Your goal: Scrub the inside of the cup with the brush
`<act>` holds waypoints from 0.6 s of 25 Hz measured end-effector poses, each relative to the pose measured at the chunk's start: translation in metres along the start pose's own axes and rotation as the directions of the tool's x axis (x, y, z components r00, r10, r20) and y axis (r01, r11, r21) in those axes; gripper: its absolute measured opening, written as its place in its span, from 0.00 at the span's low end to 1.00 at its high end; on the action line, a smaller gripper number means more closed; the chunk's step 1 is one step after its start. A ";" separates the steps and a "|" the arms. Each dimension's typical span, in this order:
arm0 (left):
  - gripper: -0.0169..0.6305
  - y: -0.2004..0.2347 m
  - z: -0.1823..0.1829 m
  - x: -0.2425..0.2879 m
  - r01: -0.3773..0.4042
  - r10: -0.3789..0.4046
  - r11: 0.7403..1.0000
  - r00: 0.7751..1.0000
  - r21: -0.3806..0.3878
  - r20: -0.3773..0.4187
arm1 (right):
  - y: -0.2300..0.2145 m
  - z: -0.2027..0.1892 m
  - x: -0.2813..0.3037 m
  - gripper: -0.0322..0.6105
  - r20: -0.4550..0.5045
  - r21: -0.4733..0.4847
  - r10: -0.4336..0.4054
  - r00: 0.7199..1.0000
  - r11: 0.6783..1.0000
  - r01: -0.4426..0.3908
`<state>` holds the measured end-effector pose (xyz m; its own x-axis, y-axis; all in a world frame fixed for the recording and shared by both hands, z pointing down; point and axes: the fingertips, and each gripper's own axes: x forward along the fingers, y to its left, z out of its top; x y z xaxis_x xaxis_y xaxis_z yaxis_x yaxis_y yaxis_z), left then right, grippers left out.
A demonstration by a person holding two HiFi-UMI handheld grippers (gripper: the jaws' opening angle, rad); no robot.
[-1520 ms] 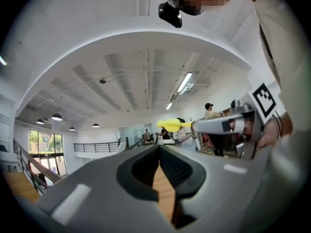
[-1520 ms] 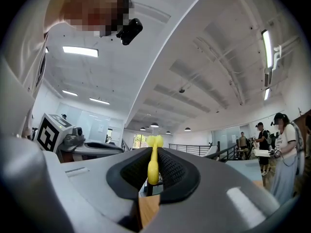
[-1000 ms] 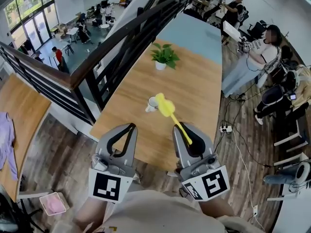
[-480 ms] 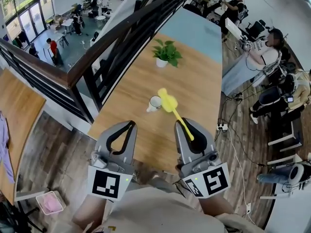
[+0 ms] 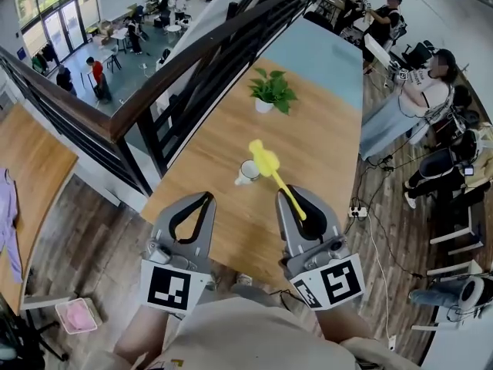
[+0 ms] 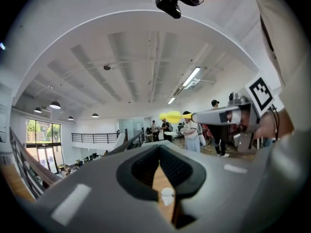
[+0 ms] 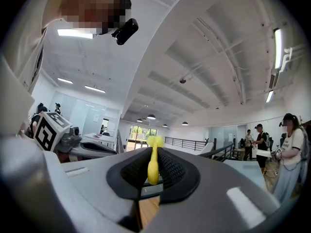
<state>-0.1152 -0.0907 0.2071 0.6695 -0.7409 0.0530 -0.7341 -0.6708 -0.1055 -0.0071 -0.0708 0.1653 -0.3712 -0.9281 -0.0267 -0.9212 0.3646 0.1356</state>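
Between right gripper point(image 5: 296, 199) fingers point(image 7: 173, 171), brush point(image 7: 153, 165) handle

Brush point(image 5: 279, 185) head seemingly edged slightly farther past cup point(image 5: 248, 172).

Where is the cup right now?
In the head view the white cup sits on the wooden table, just left of the yellow brush head, nearer than the potted plant.
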 end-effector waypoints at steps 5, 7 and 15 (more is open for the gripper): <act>0.03 -0.004 -0.016 0.022 0.001 -0.002 1.000 0.999 -0.020 -0.050 | -0.021 -0.026 0.008 0.10 -0.058 0.056 0.074 0.996 0.996 -0.070; 0.04 -0.009 -0.022 0.035 0.014 -0.015 1.000 0.997 -0.013 -0.073 | -0.035 -0.038 0.012 0.10 -0.099 0.050 0.092 0.991 0.995 -0.087; 0.12 -0.025 -0.069 0.096 0.110 -0.097 0.992 0.980 0.062 -0.175 | -0.071 -0.099 0.033 0.10 -0.281 -0.033 0.169 0.945 0.982 -0.185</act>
<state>-0.0400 -0.1474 0.2832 0.7075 -0.6661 0.2362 -0.6478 -0.7448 -0.1601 0.0578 -0.1349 0.2525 -0.4735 -0.8364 0.2762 -0.8321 0.5276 0.1712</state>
